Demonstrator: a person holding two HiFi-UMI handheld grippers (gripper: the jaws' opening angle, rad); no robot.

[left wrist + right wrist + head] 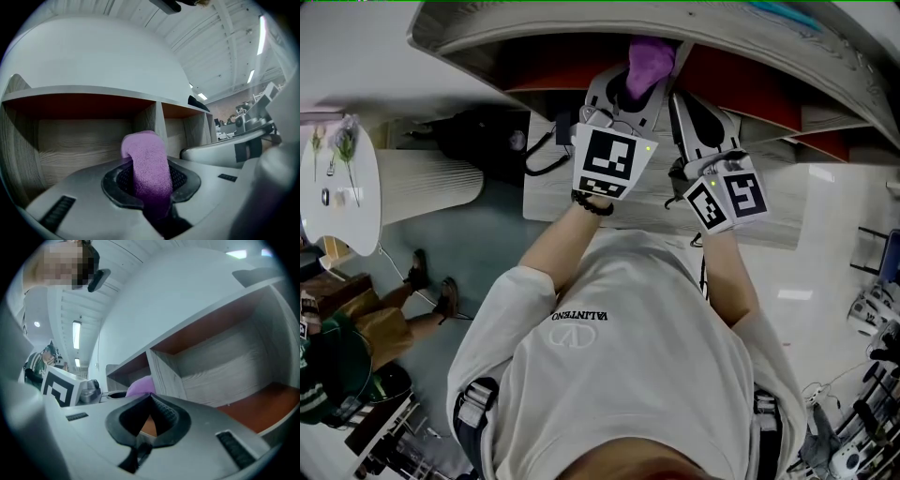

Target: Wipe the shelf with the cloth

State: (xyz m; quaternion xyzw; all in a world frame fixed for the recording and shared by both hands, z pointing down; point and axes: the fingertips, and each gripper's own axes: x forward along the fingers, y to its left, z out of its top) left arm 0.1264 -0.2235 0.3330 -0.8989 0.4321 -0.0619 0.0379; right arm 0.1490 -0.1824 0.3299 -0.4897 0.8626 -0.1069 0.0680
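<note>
The left gripper (151,187) had its jaws clamped on the purple cloth (144,150); the cloth rose from between the pads as a folded band and curled over at its top, directly in front of the shelf's upright divider (158,117); whether its tip touched the divider's front edge could not be told. The right gripper (147,420) had its jaws drawn together on nothing, with only a sliver of orange board showing through the gap behind the tips; it hung just right of the divider, close beside the left gripper. Out from the divider, the shelf (84,140) opened into a wide compartment on the left and another on the right; each had a pale wood-grain back and reddish-orange boards.

By the look of it the wipe was only about to start, so the care lay in the approach. The fold of cloth beyond the pads was short, so the gripper would do best tilted until the cloth's broad face, not the hard jaw tips, met the board; the pressure should be light and even; the strokes should run from the divider toward the far wall, each overlapping the last; the clamp should be firm enough that drag did not pull the cloth free; the empty right gripper was best kept off the divider's edge.
</note>
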